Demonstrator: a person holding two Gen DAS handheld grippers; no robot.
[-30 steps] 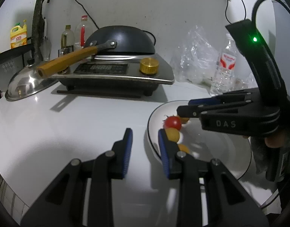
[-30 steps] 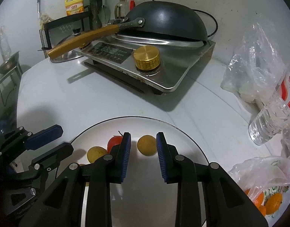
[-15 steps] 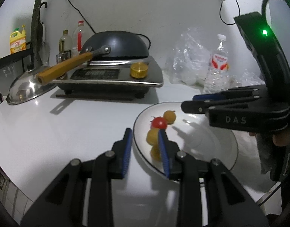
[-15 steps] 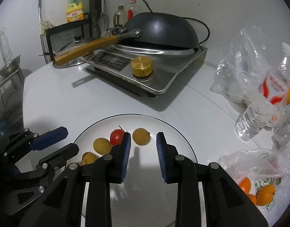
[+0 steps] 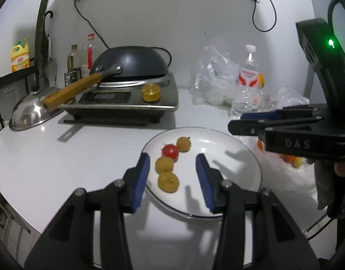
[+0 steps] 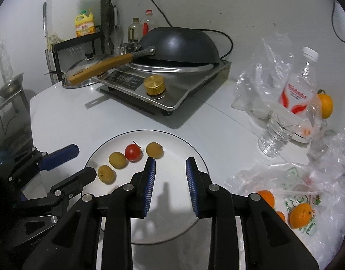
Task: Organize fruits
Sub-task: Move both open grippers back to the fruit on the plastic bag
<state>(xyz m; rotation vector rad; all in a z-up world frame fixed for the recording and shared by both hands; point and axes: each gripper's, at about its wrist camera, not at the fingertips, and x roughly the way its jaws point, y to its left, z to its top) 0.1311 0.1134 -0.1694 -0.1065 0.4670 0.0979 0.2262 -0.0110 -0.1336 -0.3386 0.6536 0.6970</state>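
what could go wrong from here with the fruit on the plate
The four small fruits lie loose in a row near the plate's left rim, so a nudge from the left gripper, open above them, could roll the tomato off. The bag of oranges lies beside the right gripper, so it might snag.

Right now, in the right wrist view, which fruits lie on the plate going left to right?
On the white plate: yellow fruit nearest the left rim → second yellow fruit → red tomato → third yellow fruit.
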